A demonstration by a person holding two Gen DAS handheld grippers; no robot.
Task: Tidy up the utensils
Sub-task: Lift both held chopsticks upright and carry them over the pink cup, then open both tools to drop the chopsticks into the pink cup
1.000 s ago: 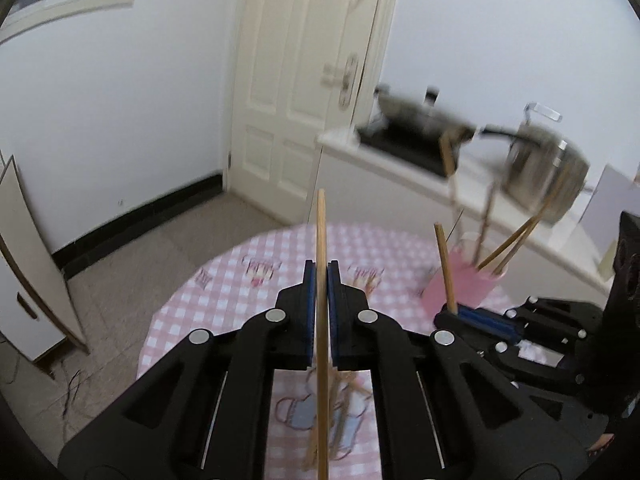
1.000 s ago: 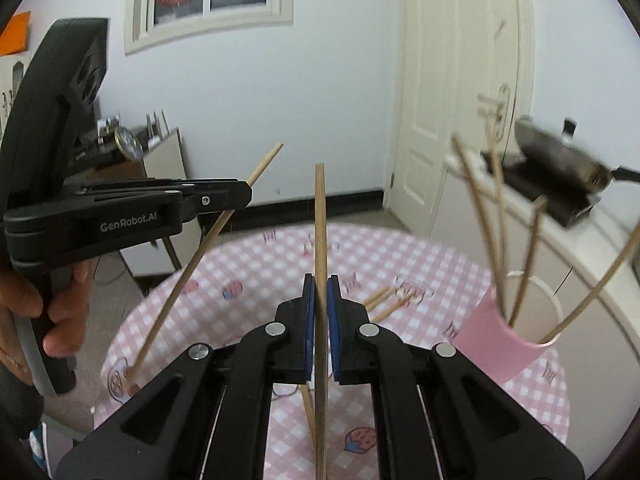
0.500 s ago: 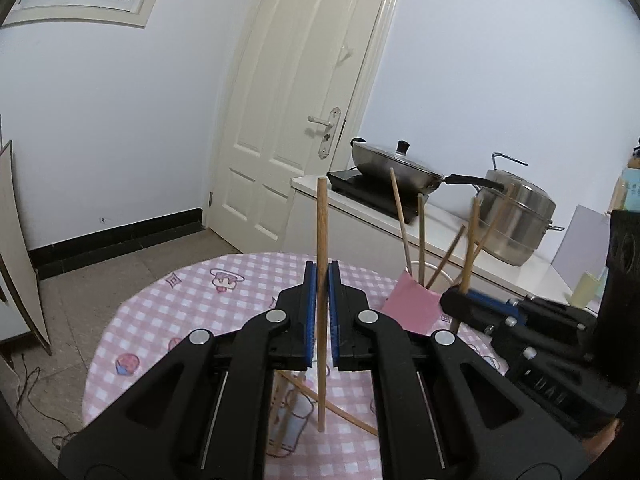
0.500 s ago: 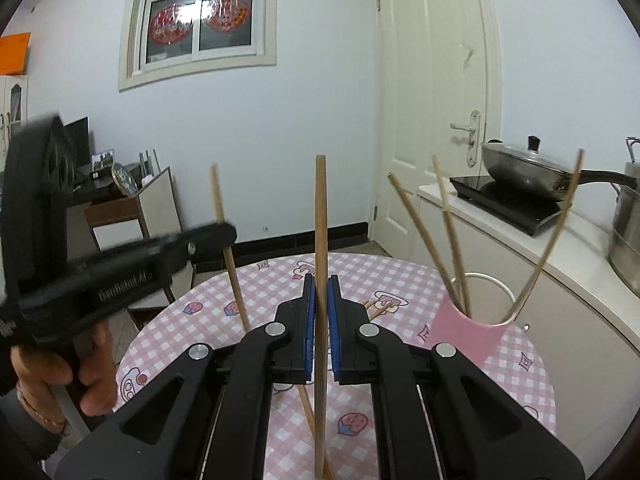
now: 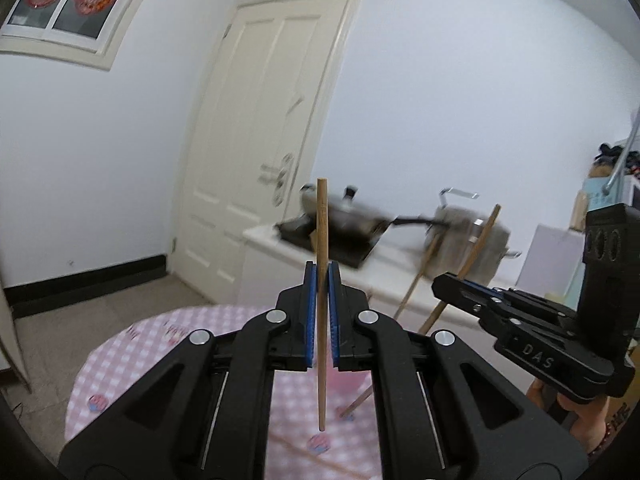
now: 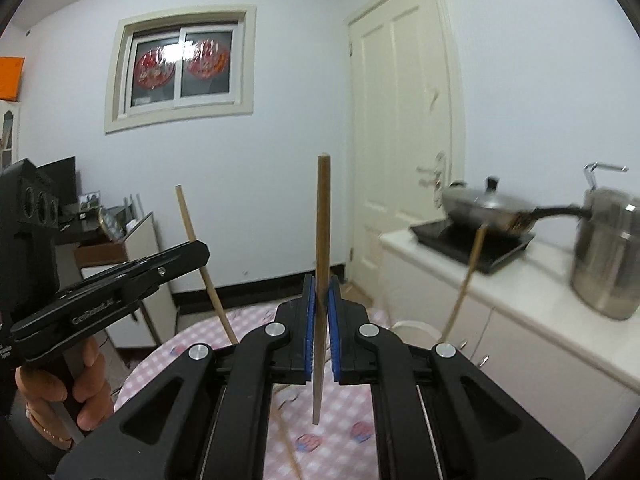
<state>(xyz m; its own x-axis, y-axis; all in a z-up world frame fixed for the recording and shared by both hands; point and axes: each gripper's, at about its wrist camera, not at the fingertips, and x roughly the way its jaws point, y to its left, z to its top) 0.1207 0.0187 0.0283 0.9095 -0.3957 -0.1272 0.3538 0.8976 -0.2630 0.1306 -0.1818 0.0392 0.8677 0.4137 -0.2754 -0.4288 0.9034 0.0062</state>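
Left wrist view: the left gripper (image 5: pixel 322 280) pinches an upright chopstick (image 5: pixel 322 240) above the pink checked table (image 5: pixel 132 344). Right wrist view: the right gripper (image 6: pixel 321 284) clamps a second chopstick (image 6: pixel 323 220), also upright, near a white-rimmed pink cup (image 6: pixel 414 326) holding a leaning stick (image 6: pixel 466 280).
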